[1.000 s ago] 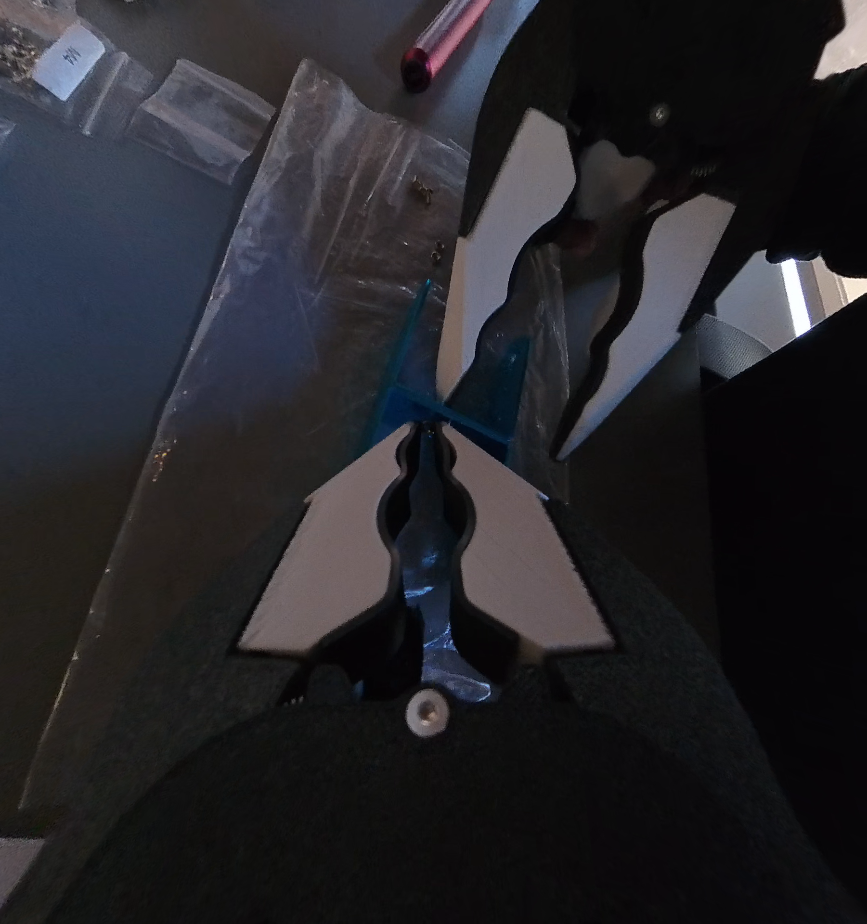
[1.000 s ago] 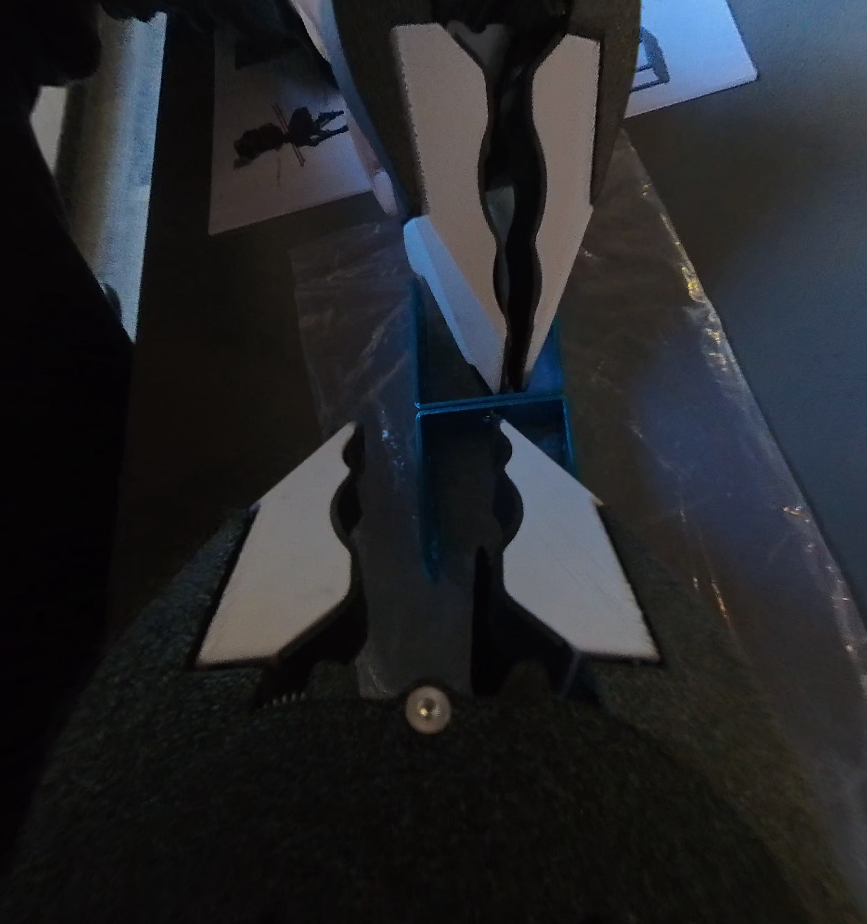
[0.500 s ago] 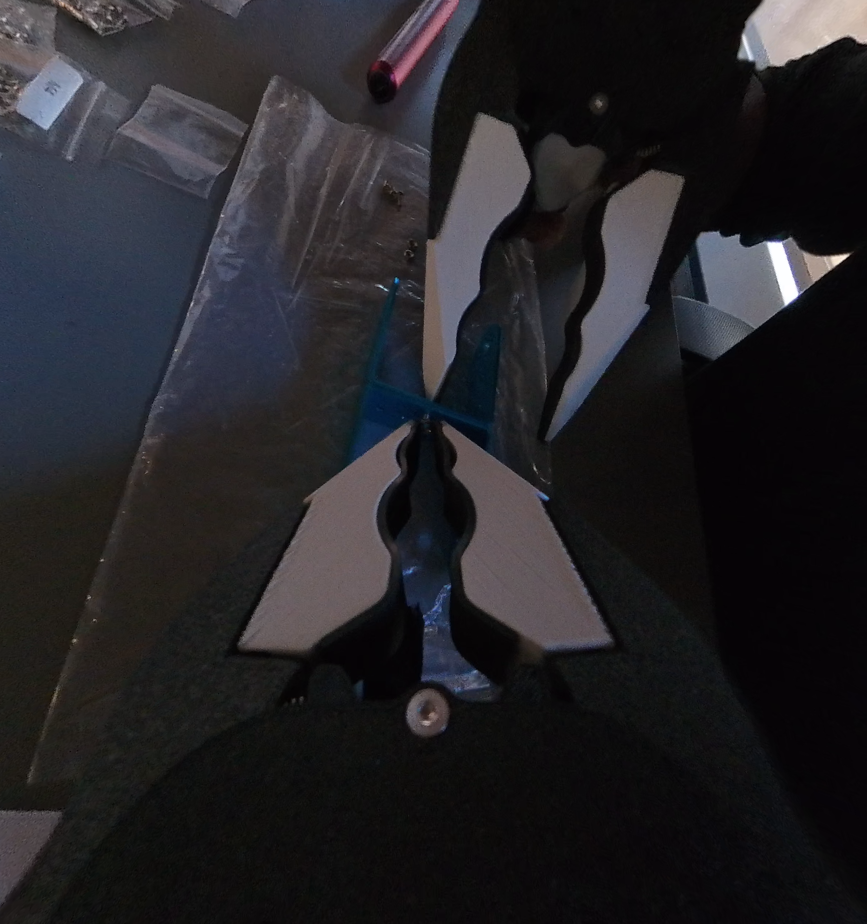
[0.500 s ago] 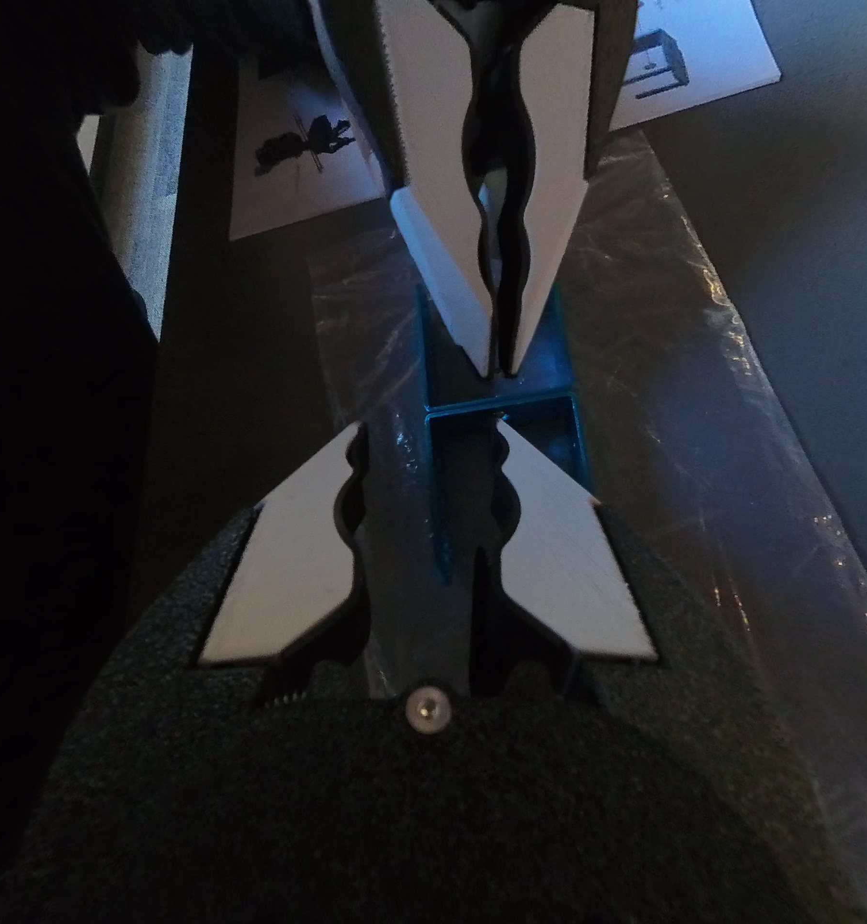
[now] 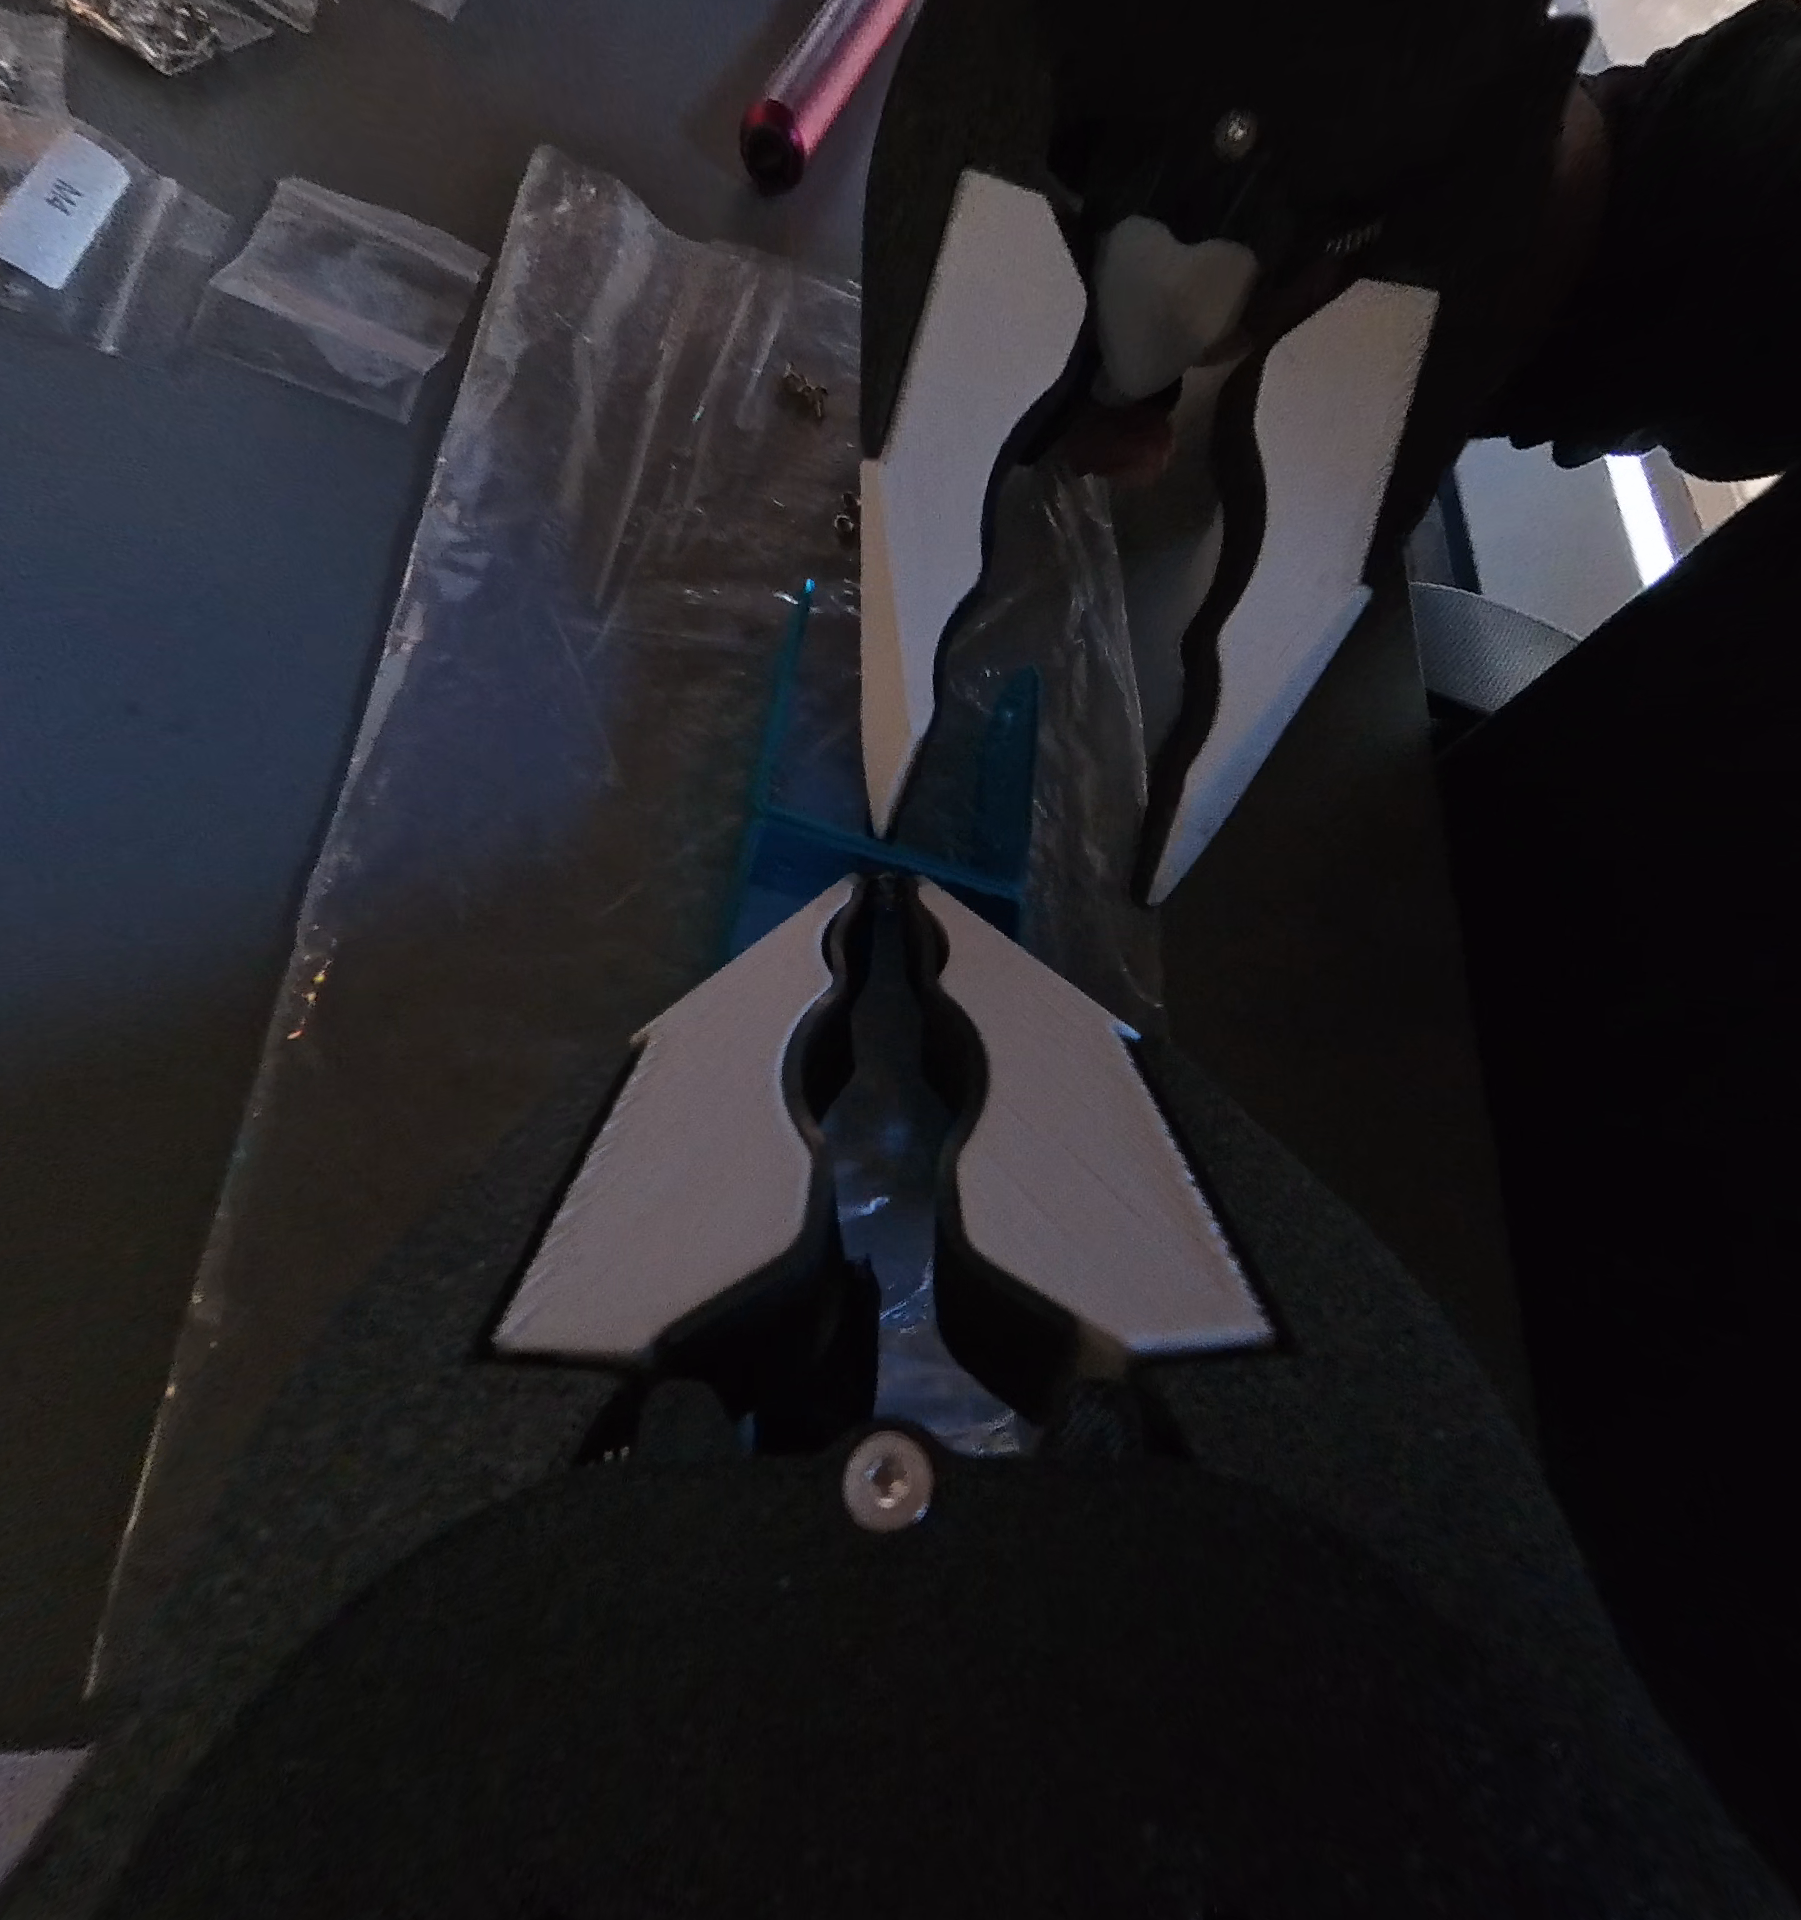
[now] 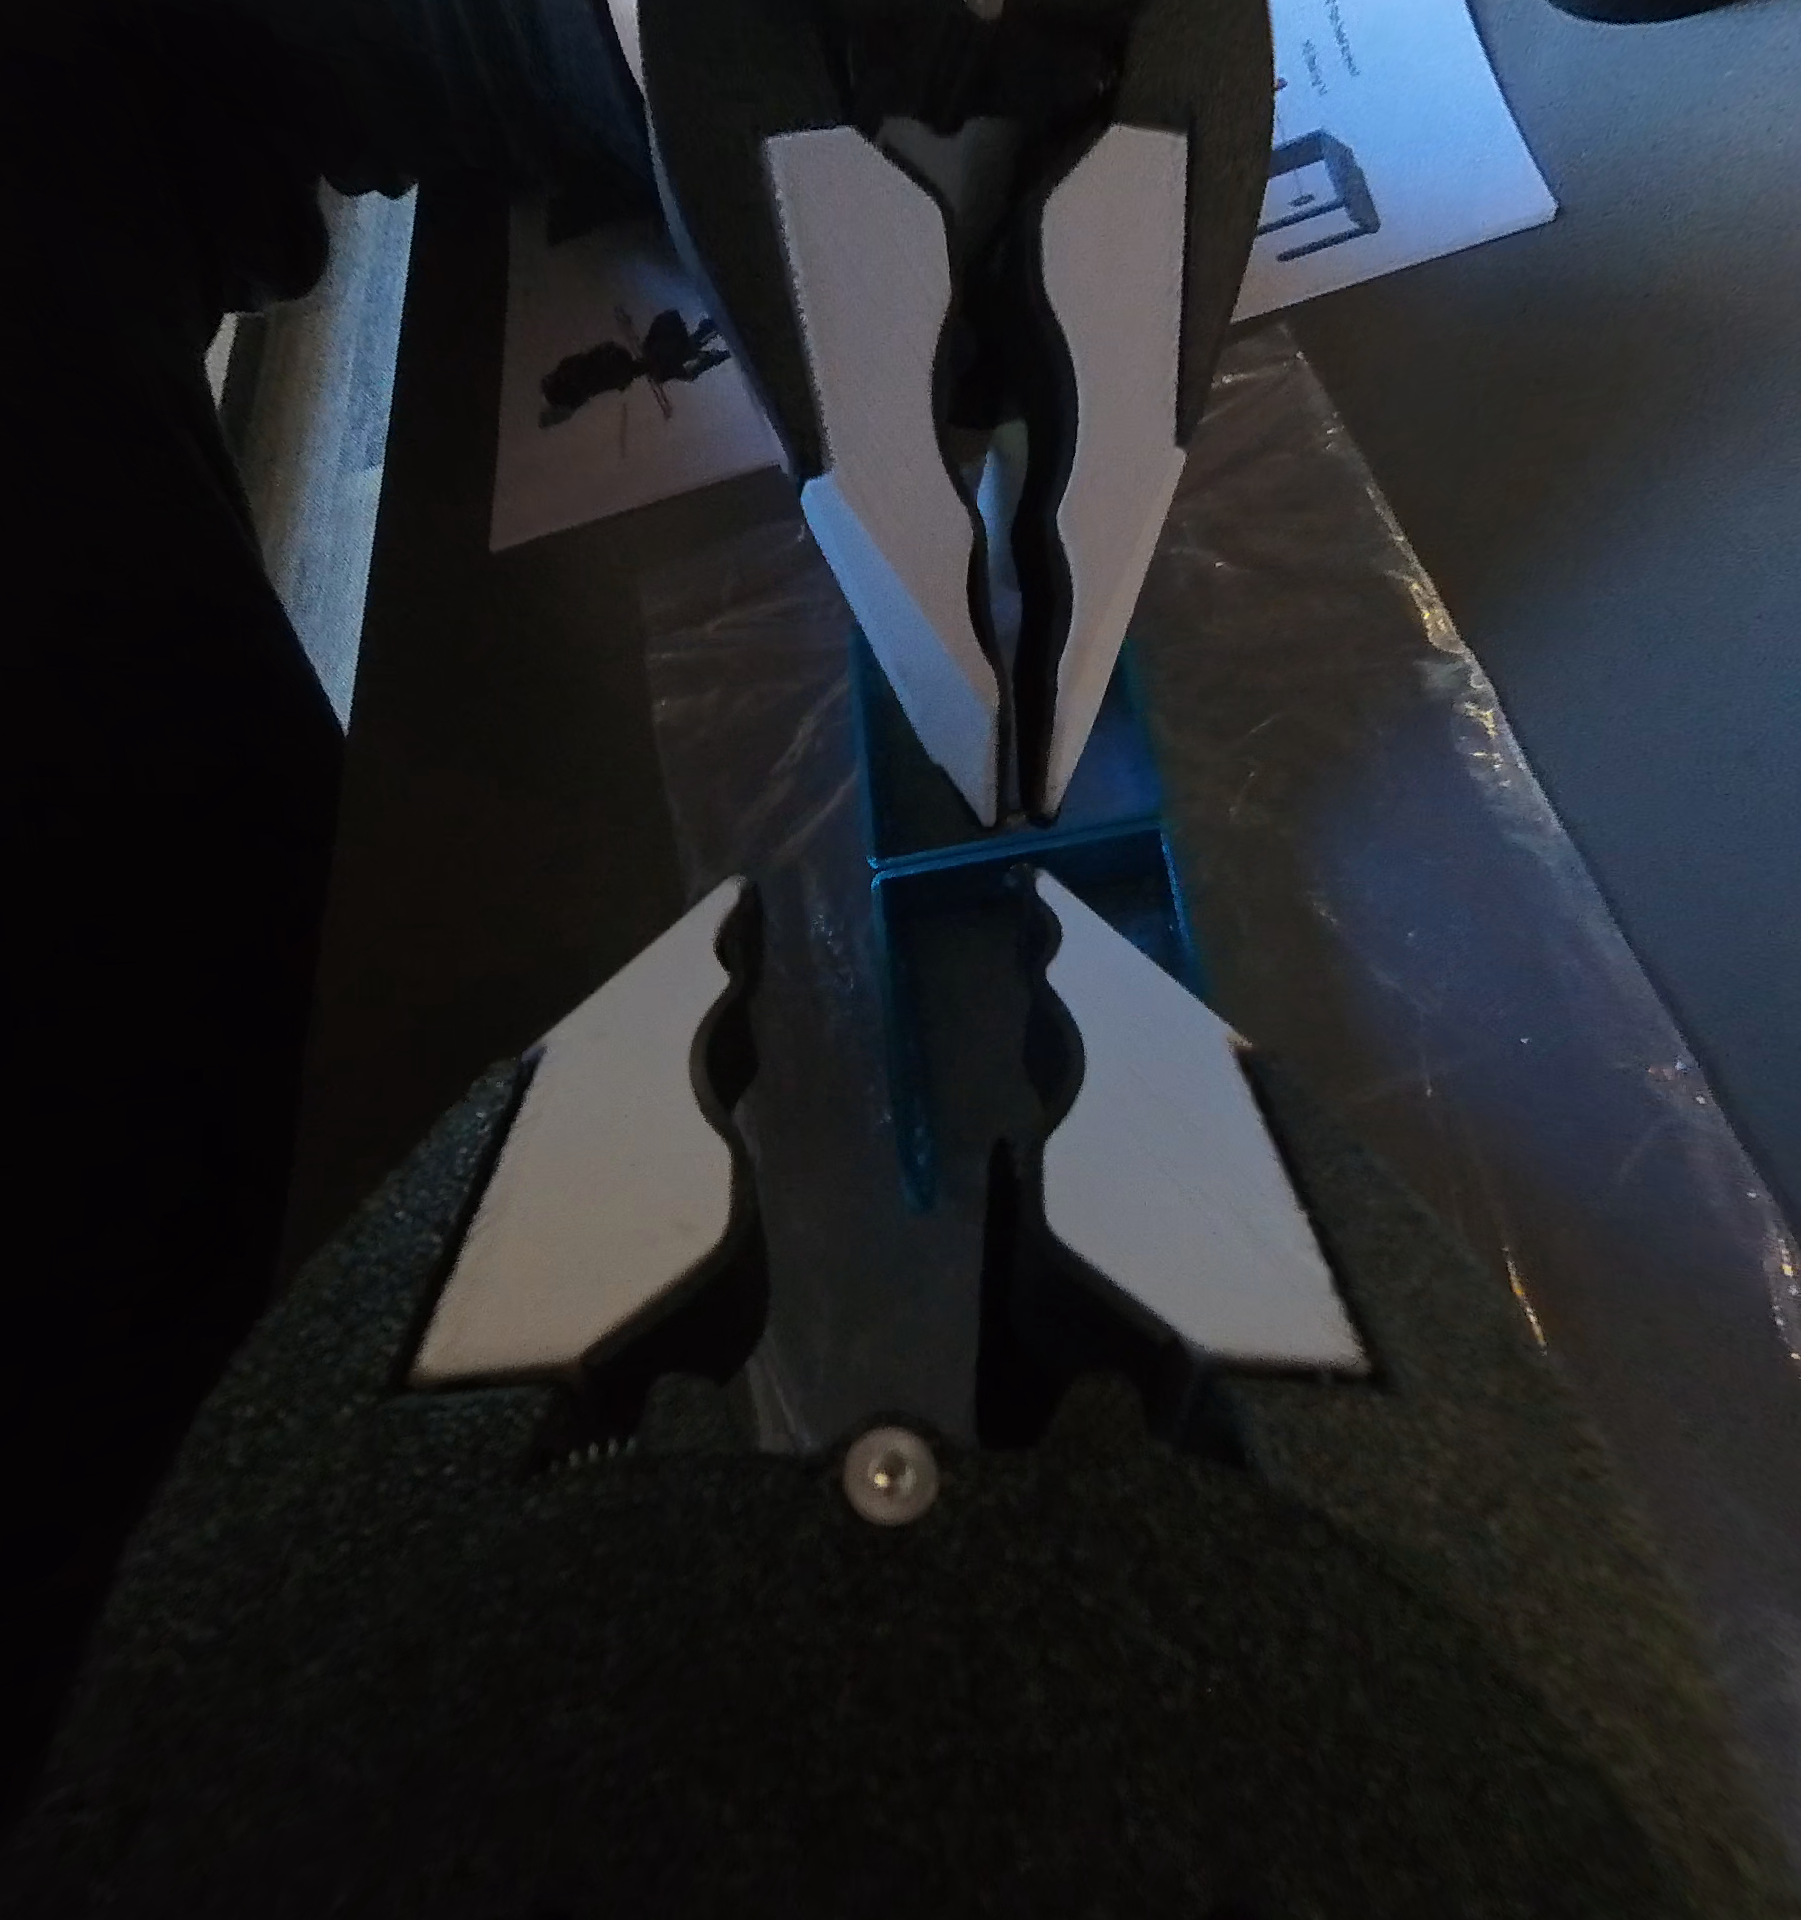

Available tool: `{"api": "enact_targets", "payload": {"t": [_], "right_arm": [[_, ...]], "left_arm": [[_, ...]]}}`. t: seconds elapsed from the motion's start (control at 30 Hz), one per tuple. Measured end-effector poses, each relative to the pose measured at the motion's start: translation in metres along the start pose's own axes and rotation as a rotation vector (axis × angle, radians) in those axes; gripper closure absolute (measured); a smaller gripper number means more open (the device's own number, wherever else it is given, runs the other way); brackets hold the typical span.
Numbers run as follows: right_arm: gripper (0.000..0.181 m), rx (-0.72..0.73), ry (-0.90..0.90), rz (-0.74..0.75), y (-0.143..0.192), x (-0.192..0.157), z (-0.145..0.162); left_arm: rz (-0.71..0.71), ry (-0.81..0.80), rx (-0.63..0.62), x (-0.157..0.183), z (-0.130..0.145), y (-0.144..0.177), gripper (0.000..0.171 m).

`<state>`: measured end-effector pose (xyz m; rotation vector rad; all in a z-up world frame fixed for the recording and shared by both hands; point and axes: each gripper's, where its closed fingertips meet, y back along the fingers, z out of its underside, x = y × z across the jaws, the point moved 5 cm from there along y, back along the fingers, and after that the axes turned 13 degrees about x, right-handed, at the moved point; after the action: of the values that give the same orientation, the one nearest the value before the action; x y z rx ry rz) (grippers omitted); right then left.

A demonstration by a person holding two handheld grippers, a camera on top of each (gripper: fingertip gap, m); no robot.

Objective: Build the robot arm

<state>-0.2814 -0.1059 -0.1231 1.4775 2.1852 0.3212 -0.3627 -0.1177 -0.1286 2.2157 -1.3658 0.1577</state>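
Observation:
A blue H-shaped metal part (image 5: 782, 862) lies on a clear plastic bag (image 5: 584, 623) on a dark table. My left gripper (image 5: 885, 883) is shut, its tips pinched on what looks like a small screw at the part's cross wall. My right gripper (image 5: 1018, 862) comes in from the opposite side and is open. In the right wrist view, my right gripper (image 6: 885, 881) straddles one side wall of the blue part (image 6: 1135, 904), and its right fingertip (image 6: 1041, 894) is at the cross wall. The left gripper (image 6: 1010, 816) meets it tip to tip.
Loose small screws (image 5: 802, 395) lie on the bag. A red metal tube (image 5: 813, 94) and small zip bags of parts (image 5: 335, 301) sit beyond it. Printed paper sheets (image 6: 626, 395) lie behind the left gripper. A dark sleeve (image 5: 1706, 208) holds the right gripper. The grippers are tip to tip, or close to it.
Both grippers stay at the blue part's cross wall with only small shifts. The left stays shut and the right stays open.

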Motion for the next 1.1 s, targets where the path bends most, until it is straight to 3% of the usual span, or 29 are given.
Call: {"api": "enact_targets", "payload": {"t": [0.87, 1.0, 1.1], "right_arm": [[0.134, -0.019, -0.012, -0.013, -0.0004, -0.0004, 0.0030], [0.134, -0.019, -0.016, -0.014, -0.0003, -0.0003, 0.0031], [0.134, -0.020, -0.021, -0.014, 0.0003, 0.0003, 0.0035]], "left_arm": [[0.026, 0.013, -0.020, 0.0010, 0.0029, -0.0044, 0.167], [0.010, -0.044, -0.028, 0.0025, 0.0021, -0.0053, 0.168], [-0.019, -0.173, -0.036, 0.0050, 0.0014, -0.0063, 0.168]]}}
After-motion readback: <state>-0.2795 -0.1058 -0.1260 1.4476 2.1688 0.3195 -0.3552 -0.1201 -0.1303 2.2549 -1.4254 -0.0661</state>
